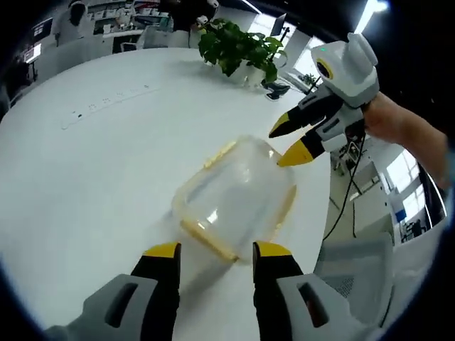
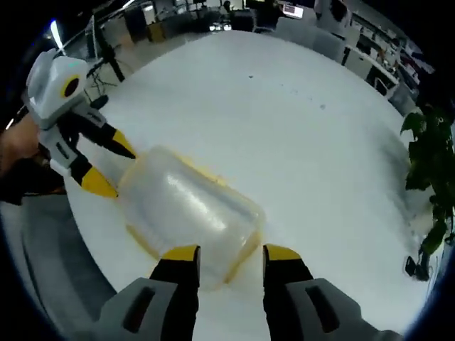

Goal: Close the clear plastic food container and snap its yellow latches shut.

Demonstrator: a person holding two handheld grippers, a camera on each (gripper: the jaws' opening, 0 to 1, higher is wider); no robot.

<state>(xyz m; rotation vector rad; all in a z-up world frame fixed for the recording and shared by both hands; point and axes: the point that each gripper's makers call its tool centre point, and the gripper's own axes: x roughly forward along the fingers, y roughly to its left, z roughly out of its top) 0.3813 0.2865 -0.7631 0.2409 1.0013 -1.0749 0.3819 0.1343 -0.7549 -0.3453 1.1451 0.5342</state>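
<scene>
A: Start close in. What's nearest the left tool (image 1: 215,250)?

B: Its jaws stand wide apart with nothing between them, and the clear container (image 1: 234,197) lies just ahead on the white worktop (image 1: 92,163), one short end with a yellow latch (image 1: 207,239) facing the gap.

A: And the right tool (image 2: 231,253)?

B: Same story from the opposite end: jaws wide, holding nothing, the container's near end just in front of its tips. In the left gripper view that tool sits at the far end, one yellow tip touching or nearly touching the rim.

A: So the box runs lengthwise between them?

B: Yes, its long axis points from one tool to the other, each about equally near its own end. The lid seems seated, though I can't tell whether the latches are snapped.

A: Beyond that?

B: A potted plant (image 1: 238,46) at the worktop's far edge.
</scene>
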